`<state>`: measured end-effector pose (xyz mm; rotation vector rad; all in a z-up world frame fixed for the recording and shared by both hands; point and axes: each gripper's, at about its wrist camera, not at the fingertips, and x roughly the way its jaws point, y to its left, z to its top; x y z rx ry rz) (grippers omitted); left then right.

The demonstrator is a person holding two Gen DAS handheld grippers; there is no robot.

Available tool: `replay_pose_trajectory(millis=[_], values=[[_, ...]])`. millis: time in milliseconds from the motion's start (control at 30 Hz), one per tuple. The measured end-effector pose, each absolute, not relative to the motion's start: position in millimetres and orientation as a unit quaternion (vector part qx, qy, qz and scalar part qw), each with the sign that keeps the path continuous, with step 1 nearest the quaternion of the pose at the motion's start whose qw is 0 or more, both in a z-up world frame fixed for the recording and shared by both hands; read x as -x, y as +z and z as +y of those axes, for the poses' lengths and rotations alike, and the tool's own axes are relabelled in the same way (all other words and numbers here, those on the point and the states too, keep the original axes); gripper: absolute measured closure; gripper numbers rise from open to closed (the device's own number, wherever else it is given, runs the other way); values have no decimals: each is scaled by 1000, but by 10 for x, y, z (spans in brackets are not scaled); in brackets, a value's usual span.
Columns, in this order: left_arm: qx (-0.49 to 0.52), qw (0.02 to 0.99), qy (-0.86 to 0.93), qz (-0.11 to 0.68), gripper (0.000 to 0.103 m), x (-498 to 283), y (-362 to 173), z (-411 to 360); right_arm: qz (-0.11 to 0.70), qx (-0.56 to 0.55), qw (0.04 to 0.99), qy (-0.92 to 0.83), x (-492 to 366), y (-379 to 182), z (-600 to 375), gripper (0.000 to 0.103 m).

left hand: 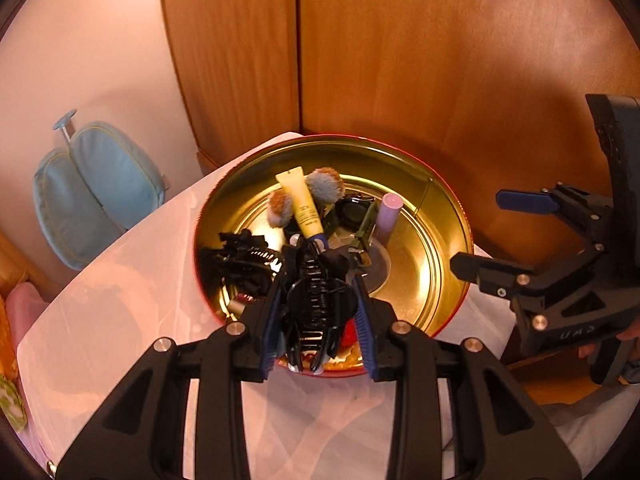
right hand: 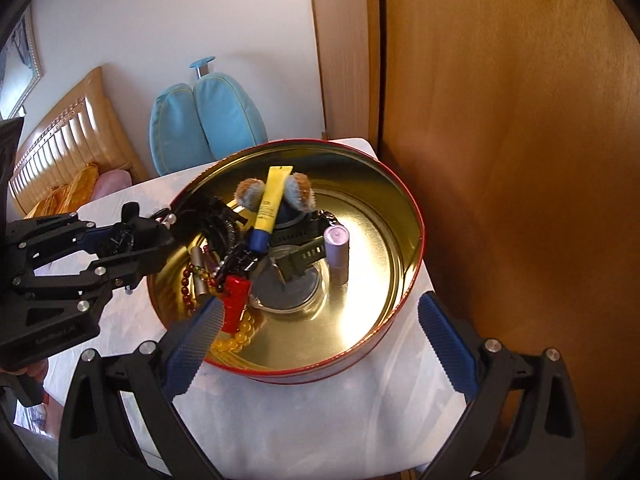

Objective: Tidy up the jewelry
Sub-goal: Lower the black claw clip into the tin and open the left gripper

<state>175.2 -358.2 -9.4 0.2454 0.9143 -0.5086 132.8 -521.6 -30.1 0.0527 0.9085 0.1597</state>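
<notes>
A round tin (left hand: 444,200), gold inside and red outside, stands on a white-clothed table (left hand: 120,300). My left gripper (left hand: 320,328) is shut on a black hair claw clip (left hand: 316,300), held over the tin's near rim. In the tin lie a yellow tube (left hand: 304,204), two fluffy pom-poms (left hand: 326,184), a black watch (left hand: 354,210), a purple stick (left hand: 388,216) and another black clip (left hand: 244,260). My right gripper (right hand: 320,344) is open and empty at the tin's (right hand: 400,216) near edge. The right wrist view also shows bead strings (right hand: 236,336), a red piece (right hand: 234,300) and my left gripper (right hand: 154,236).
Wooden wardrobe doors (left hand: 400,60) rise right behind the table. A blue padded chair back (right hand: 204,120) stands against the wall beyond the table. A tan bed headboard (right hand: 60,140) is at far left. The white cloth (right hand: 300,420) lies bare in front of the tin.
</notes>
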Motion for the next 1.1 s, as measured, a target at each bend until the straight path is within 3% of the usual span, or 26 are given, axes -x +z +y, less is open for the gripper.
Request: replay_pose_trajectory(millis=[400,1100], values=[[-144,830,-284,458,69,-2260,-497,-3897,474,-27,879,48,-1540,-537,-5239,5],[-159,825,-279,465,68,-2372,-618,-3856,479,-37,876,29,-1466,-584,-5254,5]])
